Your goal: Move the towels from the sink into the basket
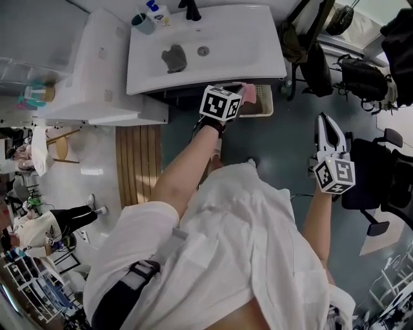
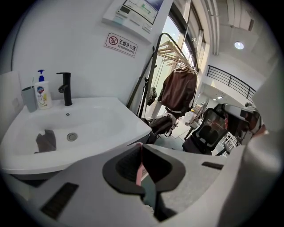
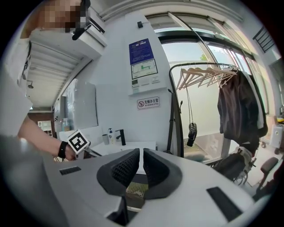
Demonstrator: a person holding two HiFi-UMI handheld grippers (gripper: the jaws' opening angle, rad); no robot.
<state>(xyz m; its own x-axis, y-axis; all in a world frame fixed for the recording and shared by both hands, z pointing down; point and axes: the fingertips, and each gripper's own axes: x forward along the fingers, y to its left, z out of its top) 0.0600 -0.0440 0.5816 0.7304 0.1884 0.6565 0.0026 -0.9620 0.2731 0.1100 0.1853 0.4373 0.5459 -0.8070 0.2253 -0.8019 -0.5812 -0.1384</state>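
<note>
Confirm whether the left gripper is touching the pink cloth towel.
Touching. The left gripper pinches the pink cloth towel between shut jaws in the left gripper view.

I found the basket (image 1: 263, 106) sitting low, close against the front edge of the sink (image 1: 258, 61). Its mouth lay open from above, where my left claw (image 2: 141, 148), pinched on a pink towel (image 1: 249, 94), stood. Faucet (image 1: 190, 9), soap bottle (image 1: 157, 11) and cup (image 1: 143, 23) crowded the sink's back rim. Bare floor (image 1: 284, 148) gave passage. An office chair (image 1: 369, 175) bounded it beside my right claw (image 3: 141, 153), with bags (image 1: 361, 77) farther back.
</note>
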